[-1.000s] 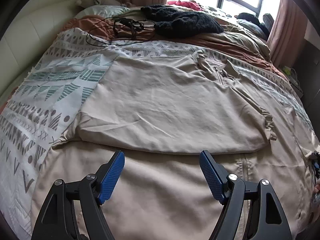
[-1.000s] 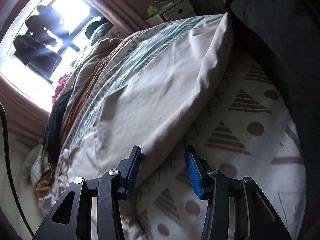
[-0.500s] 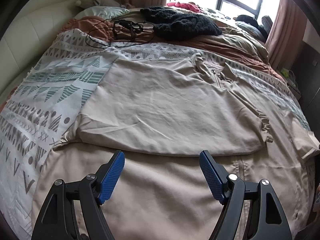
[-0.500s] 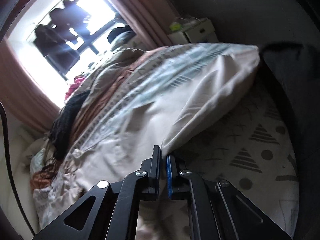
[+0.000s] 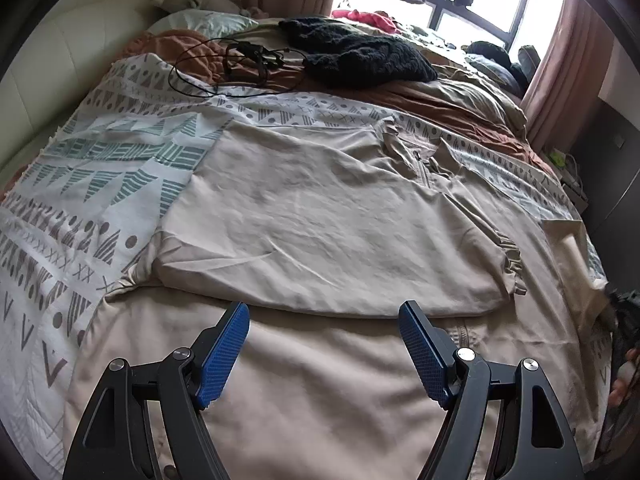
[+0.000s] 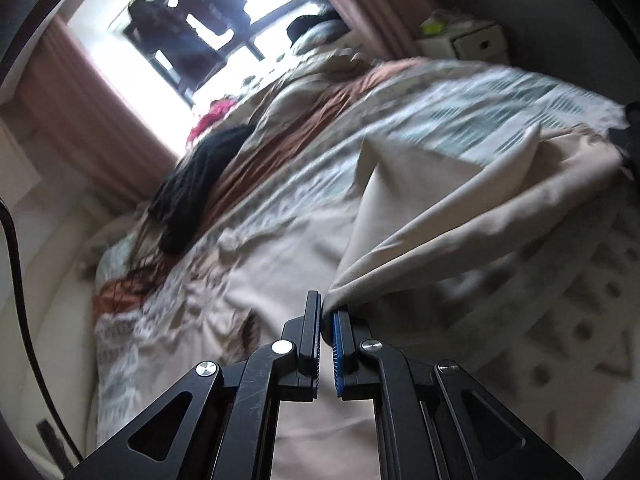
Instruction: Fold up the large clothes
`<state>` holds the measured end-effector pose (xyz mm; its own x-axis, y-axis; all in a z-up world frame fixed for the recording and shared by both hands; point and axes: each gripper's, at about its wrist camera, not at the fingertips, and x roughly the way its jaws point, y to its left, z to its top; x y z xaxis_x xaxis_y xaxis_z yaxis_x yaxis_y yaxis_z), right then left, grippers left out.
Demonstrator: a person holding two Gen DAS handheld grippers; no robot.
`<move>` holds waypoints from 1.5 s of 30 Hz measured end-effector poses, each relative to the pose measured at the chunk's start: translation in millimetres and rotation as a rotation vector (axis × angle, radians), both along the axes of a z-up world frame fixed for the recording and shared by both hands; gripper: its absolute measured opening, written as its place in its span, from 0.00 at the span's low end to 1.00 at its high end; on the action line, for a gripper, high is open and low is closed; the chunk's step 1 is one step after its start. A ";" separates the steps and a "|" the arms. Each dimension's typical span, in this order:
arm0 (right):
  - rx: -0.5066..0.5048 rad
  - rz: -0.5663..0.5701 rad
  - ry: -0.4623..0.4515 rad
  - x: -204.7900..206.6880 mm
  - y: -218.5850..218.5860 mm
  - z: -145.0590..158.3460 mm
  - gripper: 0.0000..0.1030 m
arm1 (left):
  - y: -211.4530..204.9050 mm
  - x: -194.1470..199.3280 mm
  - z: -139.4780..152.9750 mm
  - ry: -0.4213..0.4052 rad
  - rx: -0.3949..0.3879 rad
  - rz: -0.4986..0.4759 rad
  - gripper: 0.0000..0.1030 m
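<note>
A large beige garment (image 5: 320,216) with a zip lies spread on the bed, its left half folded over the middle. My left gripper (image 5: 324,316) hovers open above the lower part of the garment, its blue pads wide apart with nothing between them. In the right wrist view my right gripper (image 6: 327,312) is shut on an edge of the beige garment (image 6: 440,208), which rises from the bed in a taut fold. The same lifted edge (image 5: 576,256) shows at the far right of the left wrist view, beside a person's hand (image 5: 624,376).
A patterned white and green blanket (image 5: 80,200) covers the bed. A black knitted garment (image 5: 360,56), a black cable (image 5: 240,64) and a pink cloth (image 5: 368,18) lie near the window. A padded headboard (image 5: 48,60) runs on the left. A white drawer unit (image 6: 468,40) stands past the bed.
My right gripper closed on the garment's edge, then rose and swung across the bed with the cloth lifting after it. The left gripper stayed where it was, still open.
</note>
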<state>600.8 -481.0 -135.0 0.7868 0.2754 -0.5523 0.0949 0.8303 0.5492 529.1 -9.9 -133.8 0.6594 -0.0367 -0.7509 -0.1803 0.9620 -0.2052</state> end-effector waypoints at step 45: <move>0.196 -0.334 -0.095 -15.4 -123.5 -23.3 0.07 | 11.3 -0.2 4.9 -0.029 0.040 0.052 0.76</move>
